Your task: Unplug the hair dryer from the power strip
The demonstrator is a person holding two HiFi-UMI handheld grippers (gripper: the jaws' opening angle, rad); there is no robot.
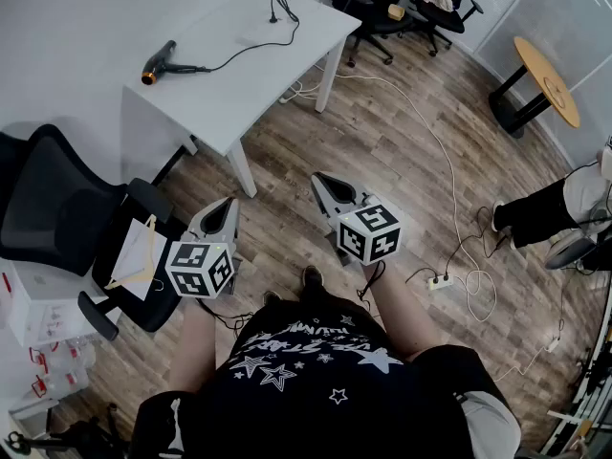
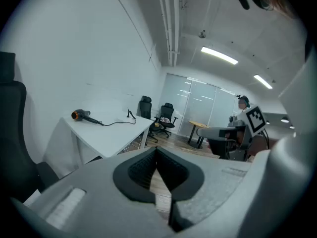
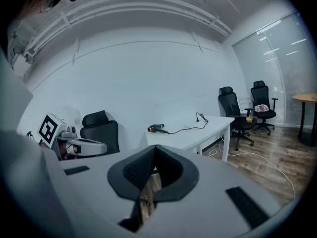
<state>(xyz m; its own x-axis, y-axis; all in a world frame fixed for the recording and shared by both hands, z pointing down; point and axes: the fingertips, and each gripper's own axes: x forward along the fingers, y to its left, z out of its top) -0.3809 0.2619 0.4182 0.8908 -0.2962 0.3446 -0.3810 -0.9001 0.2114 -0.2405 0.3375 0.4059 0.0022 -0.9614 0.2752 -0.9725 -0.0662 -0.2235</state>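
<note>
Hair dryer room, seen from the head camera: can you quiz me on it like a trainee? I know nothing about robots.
1. True or false: the hair dryer lies on the white table.
2. The jaws of the left gripper and right gripper are: A) wide apart, B) shut and empty, C) shut on a cord.
3. Fill in: the white power strip lies on the ____.
Key: 1 true; 2 B; 3 floor.
</note>
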